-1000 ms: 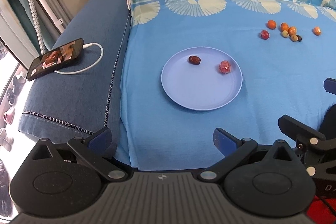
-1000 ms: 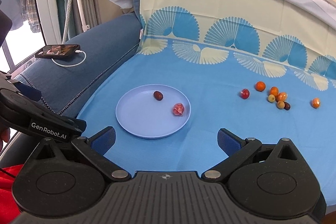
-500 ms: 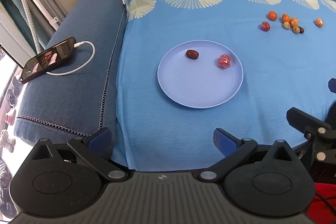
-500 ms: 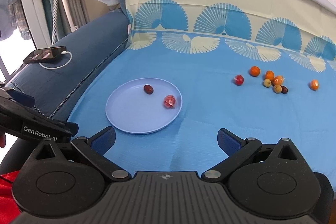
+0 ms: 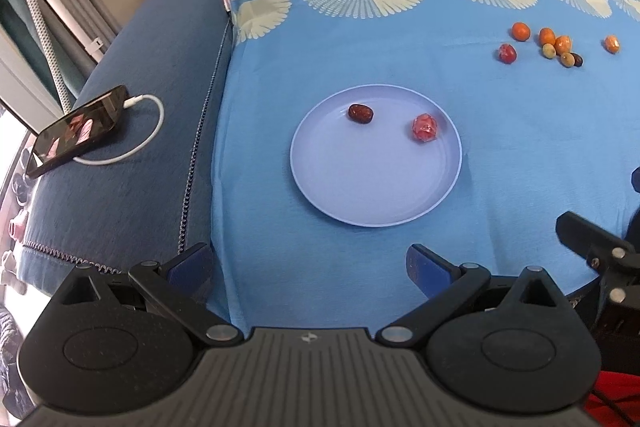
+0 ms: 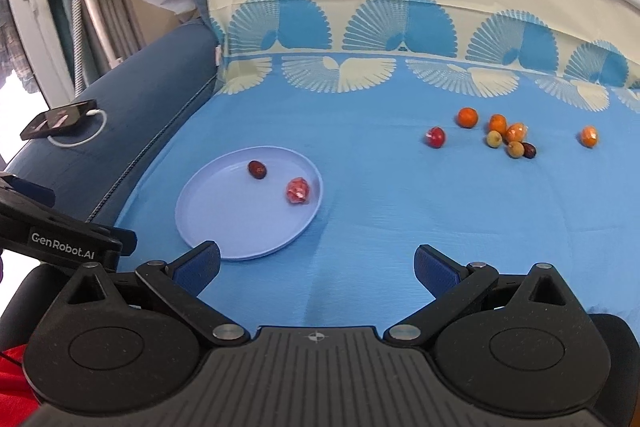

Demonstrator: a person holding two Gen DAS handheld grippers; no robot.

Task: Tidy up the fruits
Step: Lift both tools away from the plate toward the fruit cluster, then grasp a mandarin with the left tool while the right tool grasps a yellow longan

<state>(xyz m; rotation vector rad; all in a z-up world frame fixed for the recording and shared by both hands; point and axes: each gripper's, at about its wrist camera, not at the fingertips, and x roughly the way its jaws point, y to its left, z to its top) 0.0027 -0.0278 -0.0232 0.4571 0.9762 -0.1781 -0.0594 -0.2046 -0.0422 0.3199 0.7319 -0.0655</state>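
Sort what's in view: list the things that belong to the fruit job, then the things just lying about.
Job: plate, dark fruit and wrapped red fruit on it, loose fruit cluster on the blue sheet, both open grippers: left, right.

Lying about: phone, white cable, sofa arm.

Bright, even daylight; fisheye-warped edges
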